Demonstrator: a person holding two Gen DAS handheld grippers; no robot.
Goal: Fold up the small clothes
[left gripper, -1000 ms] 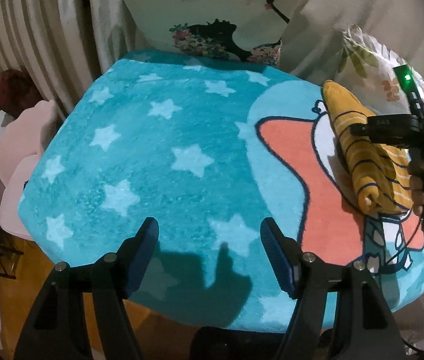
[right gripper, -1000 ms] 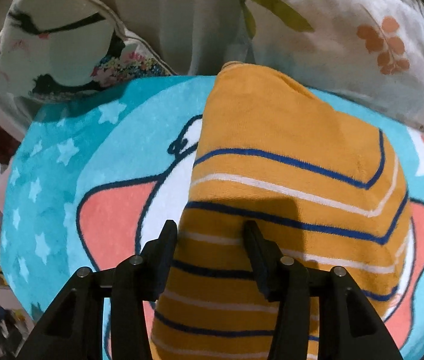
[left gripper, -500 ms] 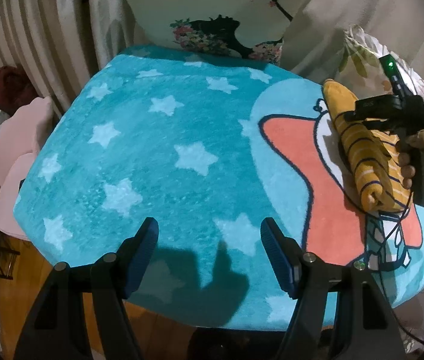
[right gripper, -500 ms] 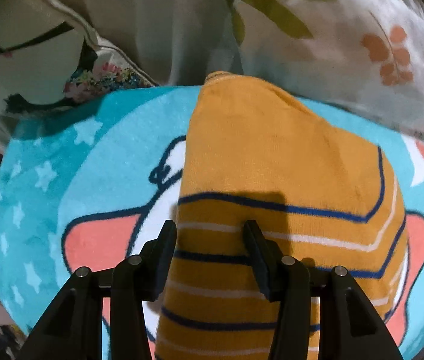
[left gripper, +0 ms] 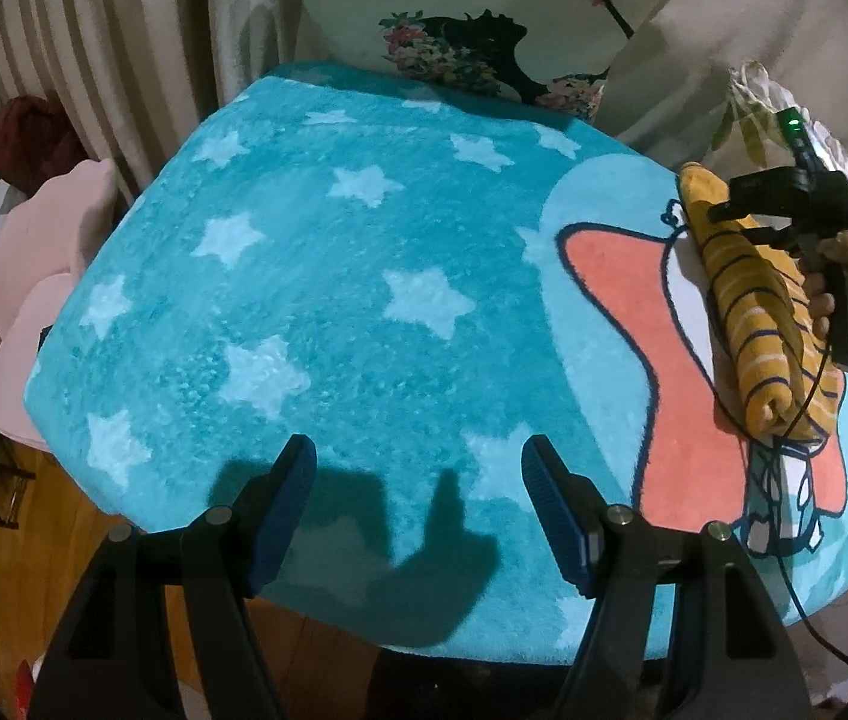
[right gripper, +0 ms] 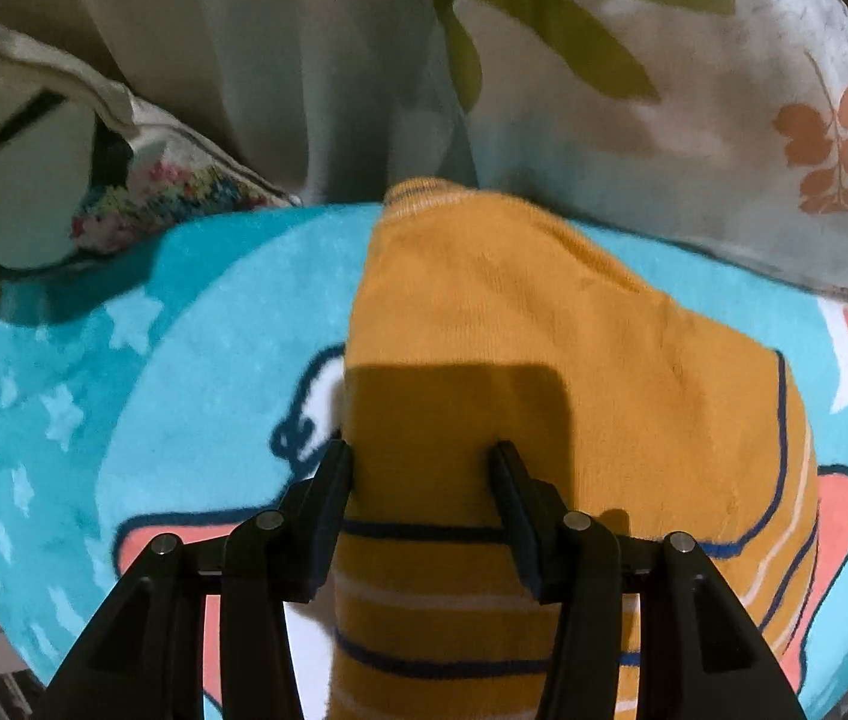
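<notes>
Striped mustard garment (right gripper: 544, 372) lies folded into narrow bundle on star-print blanket (left gripper: 364, 300), near pillows (right gripper: 694, 90); folding looks nearly done. Right gripper (right gripper: 421, 468) hovers over it, jaws spread, grasping nothing. Left gripper (left gripper: 418, 480) apart, jaws spread, idle

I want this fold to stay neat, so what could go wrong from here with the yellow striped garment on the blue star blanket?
1. The right hand-held gripper hangs open over the folded yellow striped garment; closing could pinch only the top layer and undo the fold.
2. The garment lies near the blanket edge beside the leaf-print pillow, so a push might bunch it.
3. The gripper's cable drapes over the garment and could snag it.
</notes>
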